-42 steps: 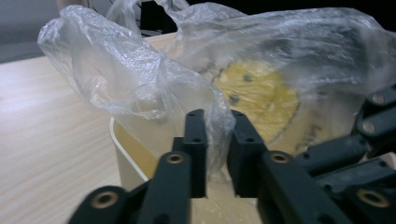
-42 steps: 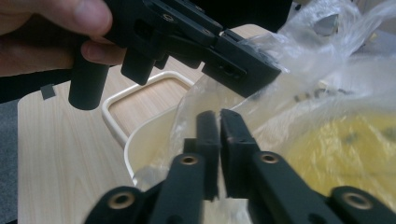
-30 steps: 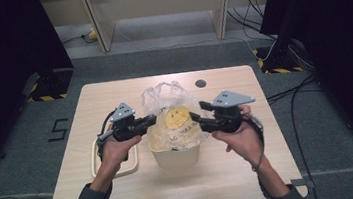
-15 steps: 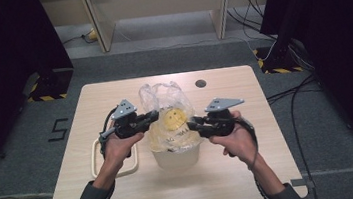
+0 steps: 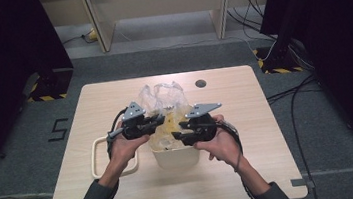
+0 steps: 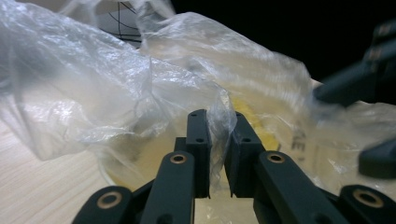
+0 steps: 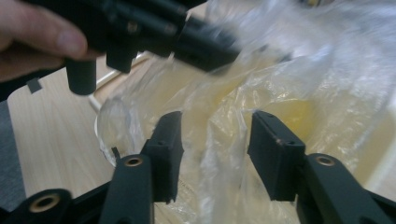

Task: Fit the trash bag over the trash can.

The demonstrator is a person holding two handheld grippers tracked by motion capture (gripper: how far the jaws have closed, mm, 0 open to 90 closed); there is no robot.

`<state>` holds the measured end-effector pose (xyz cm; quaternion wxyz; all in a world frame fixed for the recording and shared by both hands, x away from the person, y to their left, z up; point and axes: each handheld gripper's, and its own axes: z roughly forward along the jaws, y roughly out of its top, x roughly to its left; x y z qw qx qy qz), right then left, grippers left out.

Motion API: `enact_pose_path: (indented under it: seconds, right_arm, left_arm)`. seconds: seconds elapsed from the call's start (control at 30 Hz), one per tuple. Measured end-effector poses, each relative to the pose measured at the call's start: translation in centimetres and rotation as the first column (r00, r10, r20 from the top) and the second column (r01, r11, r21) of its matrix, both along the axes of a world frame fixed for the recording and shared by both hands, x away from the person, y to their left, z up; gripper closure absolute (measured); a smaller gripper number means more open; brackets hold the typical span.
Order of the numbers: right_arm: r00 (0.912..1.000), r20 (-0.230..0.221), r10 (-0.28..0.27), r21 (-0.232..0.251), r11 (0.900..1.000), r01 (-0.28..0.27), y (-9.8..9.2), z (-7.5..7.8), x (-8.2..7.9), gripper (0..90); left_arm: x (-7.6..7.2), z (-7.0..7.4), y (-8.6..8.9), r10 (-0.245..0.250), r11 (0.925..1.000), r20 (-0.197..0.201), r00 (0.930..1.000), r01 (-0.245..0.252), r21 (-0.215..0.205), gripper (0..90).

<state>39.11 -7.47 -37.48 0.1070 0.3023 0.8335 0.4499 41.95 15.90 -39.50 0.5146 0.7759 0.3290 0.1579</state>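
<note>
High view – bag (image 5: pixel 164 98) mouth up, upright

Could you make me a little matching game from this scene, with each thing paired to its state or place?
Things:
1. left hand-held gripper
2. right hand-held gripper
3. plastic bag
4. tub

States:
A. jaws apart around a fold of film
B. cream, on the table under the bag
C. pinching a fold of film
D. clear, crumpled, yellow inside

Pairs: 1-C, 2-A, 3-D, 4-B

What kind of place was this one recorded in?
Probably a lab recording bay: a lone wooden table on grey carpet, black curtains at both sides, loose cables and hazard-striped stand bases on the floor.
</note>
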Motion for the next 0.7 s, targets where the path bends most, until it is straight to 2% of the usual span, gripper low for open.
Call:
enact_pose_path:
  seconds: [0.1,0.17,0.3,0.33,0.4,0.47,0.53,0.57,0.6,0.67,0.7]
  right_arm:
    - [0.9991,0.03,-0.03,0.02,0.999,0.03,-1.1,1.3,-0.1,50.7]
    - [0.9977,0.045,-0.05,0.023,0.999,0.049,-1.7,1.5,0.1,49.8]
    - [0.9977,0.037,-0.057,0.039,0.998,0.056,-1.9,1.4,0.2,51.4]
    - [0.9995,0.032,-0.009,0.017,1.0,0.009,-1.3,0.9,-0.1,56.0]
    - [0.9994,0.024,0.026,-0.027,0.999,-0.026,-0.4,0.2,-0.5,58.3]
    - [0.9993,0.017,0.032,-0.074,0.997,-0.031,0.2,-0.7,-0.6,59.4]
    - [0.9998,-0.002,0.021,-0.101,0.995,-0.021,0.3,-1.5,-0.3,59.3]
    - [0.9998,-0.002,0.021,-0.101,0.995,-0.021,0.3,-1.5,-0.3,59.3]
    - [0.9997,-0.023,0.002,-0.087,0.996,-0.004,0.0,-1.9,-0.1,55.9]
    - [0.9992,-0.037,-0.013,-0.049,0.999,0.012,-0.3,-1.8,-0.1,51.6]
    - [0.9994,-0.033,-0.013,-0.047,0.999,0.012,-0.5,-1.6,-0.2,50.6]
  left_arm:
    - [-0.1,0.0,-0.3,-0.009,0.9999,0.006,0.9999,0.009,0.01,78.5]
    - [0.0,-0.2,-0.5,-0.01,0.9999,0.003,0.9999,0.009,0.007,76.0]
    - [0.2,-0.5,-0.7,-0.018,0.9997,-0.01,0.9998,0.019,0.013,73.5]
    - [0.1,-0.6,-0.7,-0.02,0.9998,-0.015,0.9997,0.02,0.007,73.1]
    - [0.0,-0.4,-0.4,-0.028,0.9996,-0.017,0.9995,0.028,0.006,69.5]
    - [-0.3,-0.2,0.0,-0.026,0.9996,-0.032,0.9991,0.026,-0.004,57.3]
    - [-0.8,0.2,0.6,-0.006,0.9998,-0.032,0.9995,0.005,-0.02,43.6]
    - [-0.8,0.2,0.6,-0.006,0.9998,-0.032,0.9995,0.005,-0.02,38.6]
    - [-1.4,0.6,1.3,-0.001,0.9995,-0.02,0.9998,0.0,-0.031,33.6]
    - [-1.9,0.8,2.0,0.009,0.9991,-0.029,0.9995,-0.01,-0.042,28.7]
    - [-2.2,0.8,2.2,0.008,0.9991,-0.033,0.9994,-0.009,-0.042,26.9]
